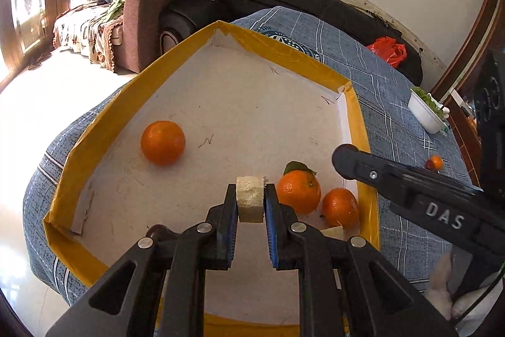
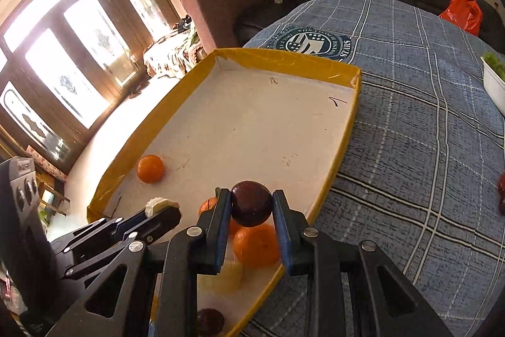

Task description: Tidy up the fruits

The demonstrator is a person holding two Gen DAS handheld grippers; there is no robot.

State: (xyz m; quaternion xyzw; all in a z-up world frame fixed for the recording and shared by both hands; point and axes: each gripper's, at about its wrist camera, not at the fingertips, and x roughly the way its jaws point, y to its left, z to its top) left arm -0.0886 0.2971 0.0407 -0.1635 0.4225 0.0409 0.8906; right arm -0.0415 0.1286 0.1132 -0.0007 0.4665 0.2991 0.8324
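- While both grippers hang over the yellow-rimmed cardboard tray (image 1: 359, 122), each one has fruit clamped, so this looks like a double delivery into the tray
- Left gripper (image 1: 250, 204) has its jaws narrowed onto a pale, peeled banana chunk (image 1: 250, 201), pinched across the flat sides, which stops the soft piece rolling out
- Right gripper (image 2: 251, 206) is closed on a dark red plum (image 2: 251, 203), gripped at its widest part so the round skin cannot squirt free
- Below the plum sit an orange (image 2: 257, 243) and a pale banana piece (image 2: 225, 277) in the near corner of the tray, with another dark plum (image 2: 210, 321) at the bottom edge; I'd say the right hand is adding to that cluster
- From the left wrist view, a leafy tangerine (image 1: 299, 191) and a second tangerine (image 1: 340, 207) are just beside each other against the right wall, citrus kept together
- One lone orange (image 1: 163, 142) rests well apart near the left wall
- Out on the blue plaid cloth (image 1: 394, 103) a small fruit (image 1: 435, 162) waits outside the tray, so the sorting isn't finished by my reading
- White bowl of greens (image 1: 426, 112) stands further back, uninvolved
- Risk call: squeeze the banana harder and it may mash
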